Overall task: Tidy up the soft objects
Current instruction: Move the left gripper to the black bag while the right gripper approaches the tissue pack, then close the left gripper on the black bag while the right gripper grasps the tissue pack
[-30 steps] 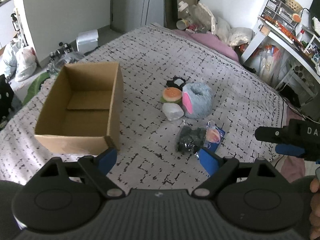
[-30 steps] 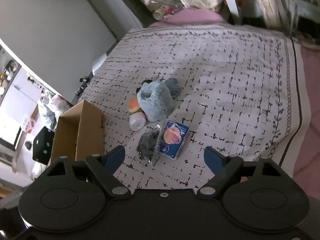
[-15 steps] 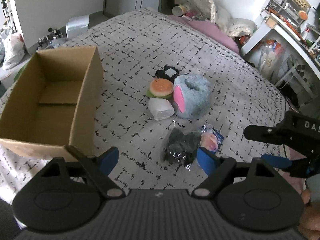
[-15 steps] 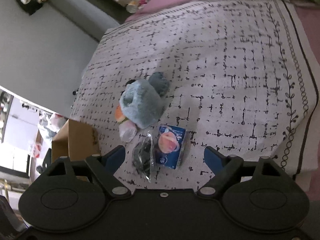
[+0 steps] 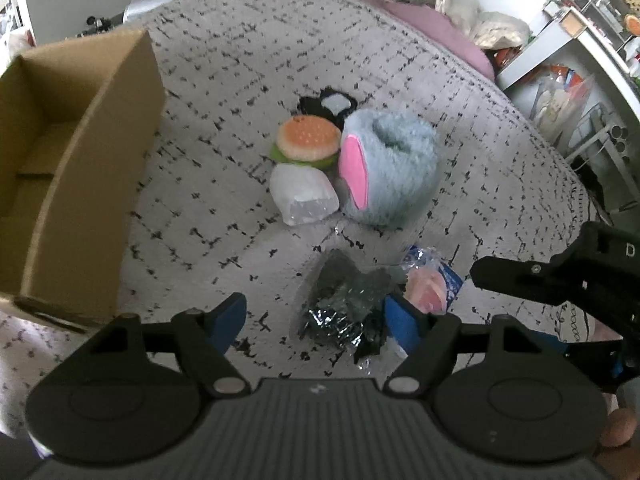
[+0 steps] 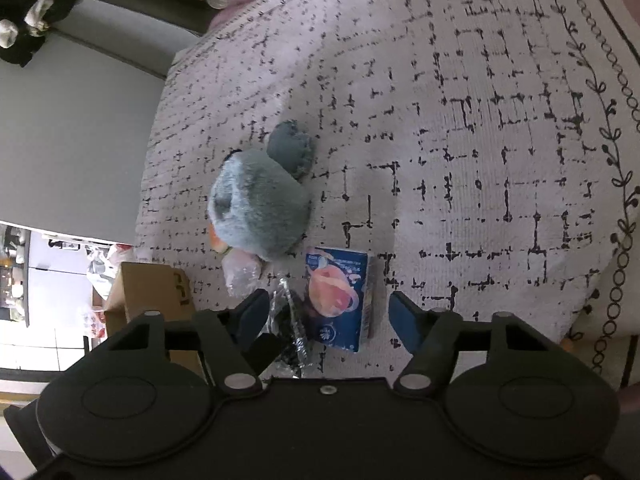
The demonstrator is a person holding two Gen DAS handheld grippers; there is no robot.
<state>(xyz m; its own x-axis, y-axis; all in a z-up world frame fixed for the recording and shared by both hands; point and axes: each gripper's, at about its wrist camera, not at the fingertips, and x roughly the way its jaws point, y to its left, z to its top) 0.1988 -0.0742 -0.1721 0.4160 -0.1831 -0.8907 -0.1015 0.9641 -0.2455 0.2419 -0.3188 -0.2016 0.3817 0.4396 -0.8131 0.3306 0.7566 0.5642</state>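
Note:
On the patterned bedspread lie a fluffy grey plush [image 5: 390, 168] with a pink patch, a burger toy [image 5: 306, 140], a white wrapped soft item [image 5: 304, 196], a black item in clear wrap [image 5: 346, 300] and a blue packet with a peach picture [image 5: 430, 286]. An open, empty cardboard box [image 5: 80, 168] stands at the left. My left gripper [image 5: 314, 320] is open just above the black wrapped item. My right gripper [image 6: 328, 314] is open over the blue packet [image 6: 338, 298]; the plush [image 6: 260, 210] lies beyond it. The right gripper also shows in the left wrist view [image 5: 560, 280].
A pink pillow [image 5: 432, 36] and bottles lie at the bed's far end. White shelving [image 5: 580, 40] stands to the right of the bed. A black and white item [image 5: 330, 104] lies behind the burger toy. The bed edge [image 6: 608, 200] runs along the right.
Both grippers have moved closer to the pile. The black wrapped item and the blue packet now sit right at the fingertips. Both jaws stay open.

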